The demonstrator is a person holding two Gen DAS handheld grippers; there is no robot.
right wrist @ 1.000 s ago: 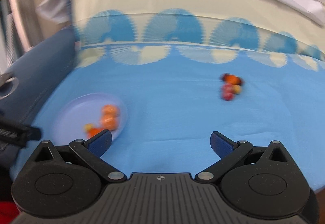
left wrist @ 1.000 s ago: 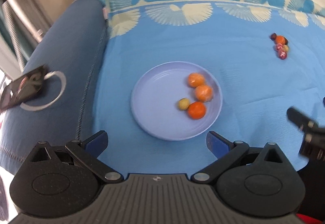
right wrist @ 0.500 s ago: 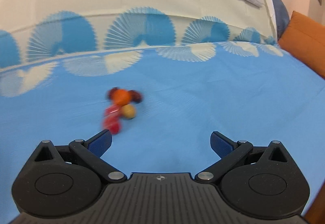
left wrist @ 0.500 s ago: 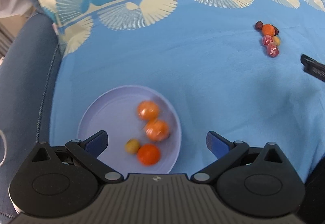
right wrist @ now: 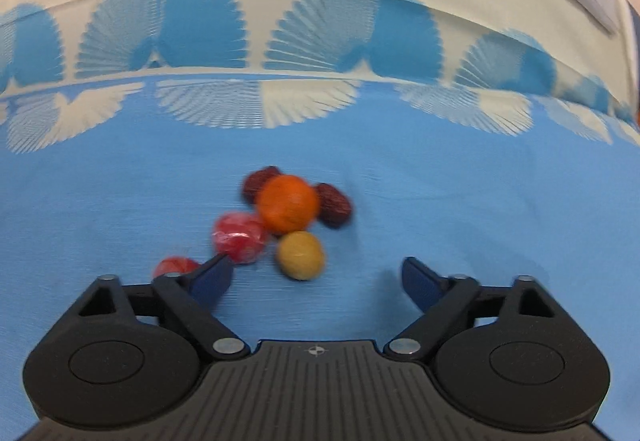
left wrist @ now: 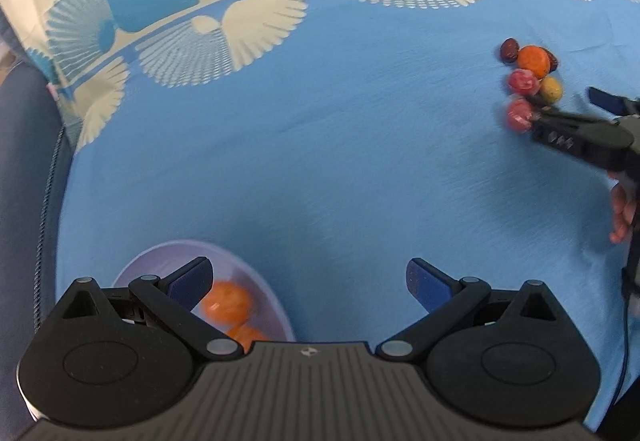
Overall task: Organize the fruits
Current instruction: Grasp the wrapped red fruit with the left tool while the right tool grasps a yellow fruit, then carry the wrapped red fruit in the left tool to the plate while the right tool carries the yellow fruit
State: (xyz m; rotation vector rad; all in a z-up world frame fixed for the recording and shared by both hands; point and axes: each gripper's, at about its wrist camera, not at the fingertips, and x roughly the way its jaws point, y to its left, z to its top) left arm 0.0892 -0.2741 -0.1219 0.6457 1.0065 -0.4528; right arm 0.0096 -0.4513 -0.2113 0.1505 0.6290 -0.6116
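Observation:
A cluster of small fruits lies on the blue cloth: an orange (right wrist: 287, 204), a yellow fruit (right wrist: 300, 255), two red fruits (right wrist: 239, 237), (right wrist: 174, 267) and two dark dates (right wrist: 334, 205). My right gripper (right wrist: 316, 277) sits low just before them, its jaws closing. The yellow fruit is at their mouth, nearer the left finger, and neither pad touches it. In the left wrist view the same orange (left wrist: 532, 61) is at the far right, with the right gripper (left wrist: 568, 103) beside it. My left gripper (left wrist: 310, 281) is open and holds nothing, over the edge of a lavender plate (left wrist: 262, 291) holding oranges (left wrist: 228, 305).
The blue cloth (left wrist: 320, 161) with a cream fan-pattern border covers a soft seat. A dark blue armrest (left wrist: 24, 161) rises at the left. A person's hand (left wrist: 620, 217) holds the right gripper at the right edge.
Both grippers moved right and down. The plate slid to the lower left of the left wrist view. The right gripper closed in on the fruit cluster and its jaws narrowed a little.

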